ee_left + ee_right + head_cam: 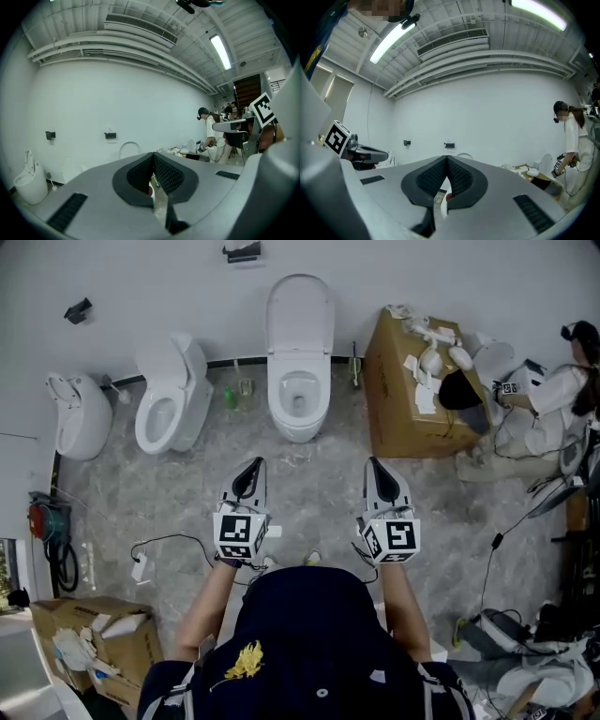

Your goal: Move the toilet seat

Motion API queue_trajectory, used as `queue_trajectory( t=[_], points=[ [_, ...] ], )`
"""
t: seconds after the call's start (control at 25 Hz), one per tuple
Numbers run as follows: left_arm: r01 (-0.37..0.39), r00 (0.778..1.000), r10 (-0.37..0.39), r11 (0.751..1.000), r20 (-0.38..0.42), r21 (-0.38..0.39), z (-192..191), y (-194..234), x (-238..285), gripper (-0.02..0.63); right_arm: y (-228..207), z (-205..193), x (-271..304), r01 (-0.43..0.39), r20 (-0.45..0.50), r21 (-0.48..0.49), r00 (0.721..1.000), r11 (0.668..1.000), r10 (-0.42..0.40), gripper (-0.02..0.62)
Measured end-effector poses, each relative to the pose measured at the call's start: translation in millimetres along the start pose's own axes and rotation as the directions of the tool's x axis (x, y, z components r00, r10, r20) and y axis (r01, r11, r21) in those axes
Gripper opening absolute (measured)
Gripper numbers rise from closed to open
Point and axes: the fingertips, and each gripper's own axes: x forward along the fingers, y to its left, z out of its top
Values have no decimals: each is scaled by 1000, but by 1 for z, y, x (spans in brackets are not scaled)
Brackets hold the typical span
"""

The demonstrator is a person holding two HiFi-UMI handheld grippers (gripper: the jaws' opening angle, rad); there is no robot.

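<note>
Shoulders in a dark shirt (309, 643) fill the near edge of the head view, and both bare forearms reach forward over the grey marbled floor (319, 474). The left gripper (251, 470) and the right gripper (377, 468) are held side by side, roughly level and well apart, each pointing toward the far wall. In the left gripper view its ribbed pads (164, 173) meet at the tip with nothing between them, and the right gripper view shows the same, its pads (457, 176) pressed together on nothing. A thin cable (173, 542) trails across the floor to the left of the left gripper, and an open cardboard box (89, 638) sits at the floor's near left corner. Farther off, three white toilets line the floor's far edge. The middle toilet (299, 357) stands straight ahead between the two grippers and well clear of both. Its lid (300, 315) is raised against the wall, and the toilet seat (277, 401) rings the open bowl. A second toilet (169, 399) and a rounder third (80, 416) stand to its left. A large cardboard box (408, 399) topped with white items stands to its right, with another person (562, 390) at the floor's far right corner.
</note>
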Motion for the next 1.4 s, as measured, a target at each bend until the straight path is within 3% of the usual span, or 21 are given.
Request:
queue_trajectory(
  t=[0.24,0.36,0.56,0.8,1.16,1.4],
  points=[
    [-6,1000,6,1000,-12,6,5,-19,16,18,-5,-25,13,-163,-101,-11,982,987,161,25],
    [-37,999,37,999,-20,-2,3,-23,24,18,-17,-28,16,-164,-94,-43,983,986,159,25],
    [-71,997,70,997,-33,-23,4,-10,29,18,-29,-27,34,-140,-80,-10,987,990,139,25],
    [-76,994,70,994,-82,-75,-19,18,60,18,-6,-49,77,-212,-150,-63,968,975,201,25],
    [15,996,-23,996,-90,-91,-30,83,180,18,-18,-48,196,-153,-184,-51,973,987,142,25],
    [36,995,-45,994,-84,-107,-30,154,265,18,-46,-57,303,-59,-222,-60,974,996,44,25]
  ],
)
